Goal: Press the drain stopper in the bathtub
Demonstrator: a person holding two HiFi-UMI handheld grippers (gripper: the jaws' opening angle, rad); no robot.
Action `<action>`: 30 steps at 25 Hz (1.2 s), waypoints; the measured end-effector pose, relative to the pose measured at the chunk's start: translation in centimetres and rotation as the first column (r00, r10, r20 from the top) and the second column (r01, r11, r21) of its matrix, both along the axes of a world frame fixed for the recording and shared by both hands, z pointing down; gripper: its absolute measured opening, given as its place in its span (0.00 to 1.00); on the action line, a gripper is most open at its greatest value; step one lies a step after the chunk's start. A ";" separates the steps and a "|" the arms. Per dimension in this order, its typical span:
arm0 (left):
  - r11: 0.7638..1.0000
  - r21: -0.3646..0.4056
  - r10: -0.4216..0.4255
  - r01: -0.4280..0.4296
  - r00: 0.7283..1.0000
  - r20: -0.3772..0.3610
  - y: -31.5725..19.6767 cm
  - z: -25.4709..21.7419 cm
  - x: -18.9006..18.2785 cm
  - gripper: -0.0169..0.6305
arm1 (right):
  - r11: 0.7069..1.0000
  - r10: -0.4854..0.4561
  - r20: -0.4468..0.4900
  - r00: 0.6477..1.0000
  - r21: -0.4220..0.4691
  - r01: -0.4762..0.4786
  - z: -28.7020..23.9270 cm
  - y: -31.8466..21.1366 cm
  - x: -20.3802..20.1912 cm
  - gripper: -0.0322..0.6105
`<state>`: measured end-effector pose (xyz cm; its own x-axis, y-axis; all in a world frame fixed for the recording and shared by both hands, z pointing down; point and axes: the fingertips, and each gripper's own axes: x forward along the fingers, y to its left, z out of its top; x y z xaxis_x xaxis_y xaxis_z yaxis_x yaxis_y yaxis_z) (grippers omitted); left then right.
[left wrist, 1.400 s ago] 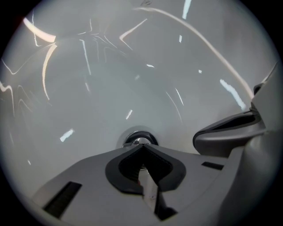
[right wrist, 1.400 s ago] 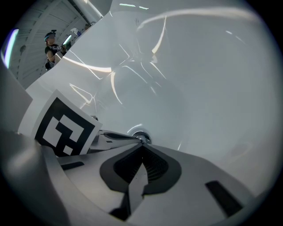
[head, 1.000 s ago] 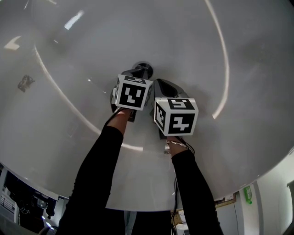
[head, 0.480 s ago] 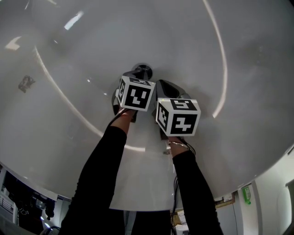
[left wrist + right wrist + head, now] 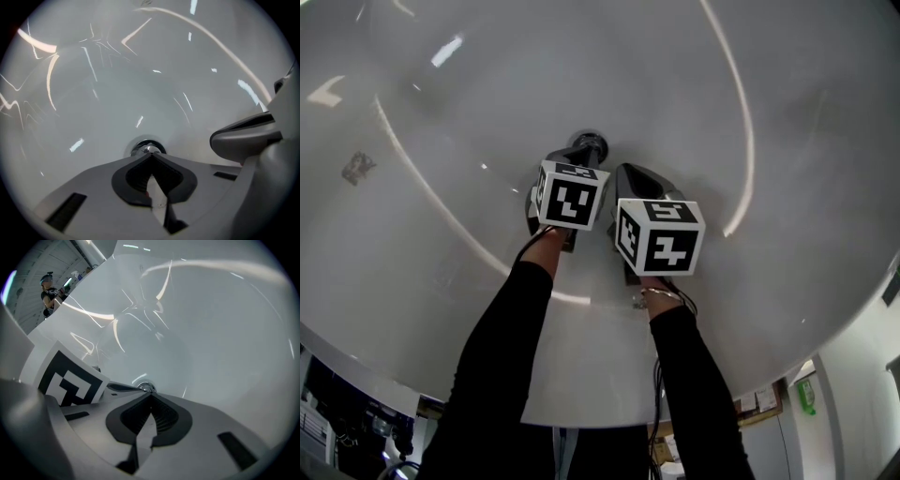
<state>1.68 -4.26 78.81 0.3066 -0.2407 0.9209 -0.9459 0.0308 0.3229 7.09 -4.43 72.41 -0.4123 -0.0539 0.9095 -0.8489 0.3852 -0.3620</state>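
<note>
A white bathtub [image 5: 787,122] fills the scene, and its round chrome drain stopper [image 5: 591,142] sits at the lowest point of the tub floor, in the middle of the head view. A person in black sleeves reaches down with a claw in each hand. The left claw [image 5: 149,153] is clenched, its two jaws meeting tip to tip with nothing between them, and the stopper lies directly ahead of those tips, so close that they overlap its near edge. The right claw [image 5: 151,394] is also clenched and empty. It sits just beside the left one, with the stopper a little beyond its tips and slightly to their left. The left claw looks the nearer of the two and the better lined up. The stopper is round with no long side, so the press likely depends only on bringing the closed tips over its centre and pushing down into the tub floor. The head view shows both marker cubes side by side, the stopper just past them, and the tub's curve, but the cubes hide the jaws. Only the two gripper views show the jaws closed. No view confirms whether the left tips actually touch the stopper.
</note>
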 end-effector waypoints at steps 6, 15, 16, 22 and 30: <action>1.000 0.022 -0.010 0.011 1.000 -0.010 -0.7 -1.6 -0.6 0.04 | 1.000 -0.002 0.006 1.000 0.013 0.002 -1.3 0.3 -0.7 0.05; 0.999 0.046 -0.004 0.005 1.000 -0.009 -1.0 -4.6 -2.0 0.04 | 0.999 0.017 0.014 1.000 0.031 -0.017 -3.2 0.2 -1.7 0.05; 0.999 0.047 -0.003 0.004 1.000 -0.012 -0.9 -5.0 -2.0 0.04 | 0.999 0.016 0.014 1.000 0.032 -0.016 -3.5 0.2 -1.8 0.05; 0.998 0.065 0.004 -0.003 1.000 -0.021 -0.8 -8.0 -1.9 0.04 | 0.999 0.011 0.017 1.000 0.044 -0.012 -5.6 0.3 -1.9 0.05; 0.995 0.101 0.023 -0.021 1.000 -0.019 -1.1 -11.6 -2.4 0.04 | 0.998 0.026 0.022 0.999 0.064 -0.027 -8.4 0.1 -1.8 0.05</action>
